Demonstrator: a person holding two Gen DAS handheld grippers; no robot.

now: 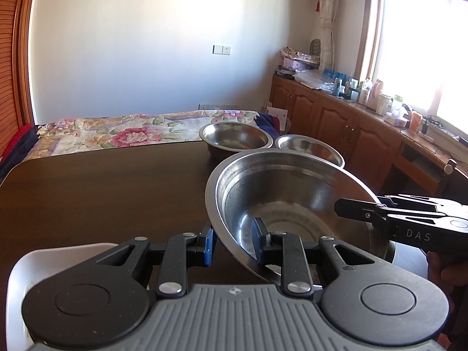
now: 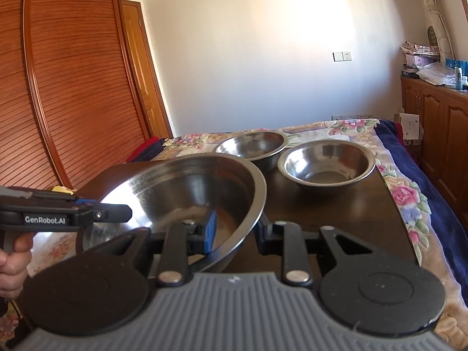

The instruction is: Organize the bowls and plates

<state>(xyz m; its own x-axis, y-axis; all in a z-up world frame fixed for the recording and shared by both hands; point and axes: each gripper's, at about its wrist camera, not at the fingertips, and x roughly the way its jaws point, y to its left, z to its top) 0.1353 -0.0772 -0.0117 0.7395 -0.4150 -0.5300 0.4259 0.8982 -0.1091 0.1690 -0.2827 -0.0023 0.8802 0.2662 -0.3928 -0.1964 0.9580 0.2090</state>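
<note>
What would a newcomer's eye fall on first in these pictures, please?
The large shiny steel bowl fills the foreground over the dark wooden table, its rim clamped on opposite sides by the left tool and the right tool. Behind it sit two smaller steel bowls, near the table's far edge.

large bowl [image 1: 292,193]: silver steel | two small bowls [image 2: 326,162]: silver steel | worktop [image 1: 102,193]: dark brown | bedspread [image 1: 122,134]: floral, pink and cream | tool pads [image 1: 208,245]: blue | wardrobe [image 2: 73,87]: slatted reddish-brown
</note>
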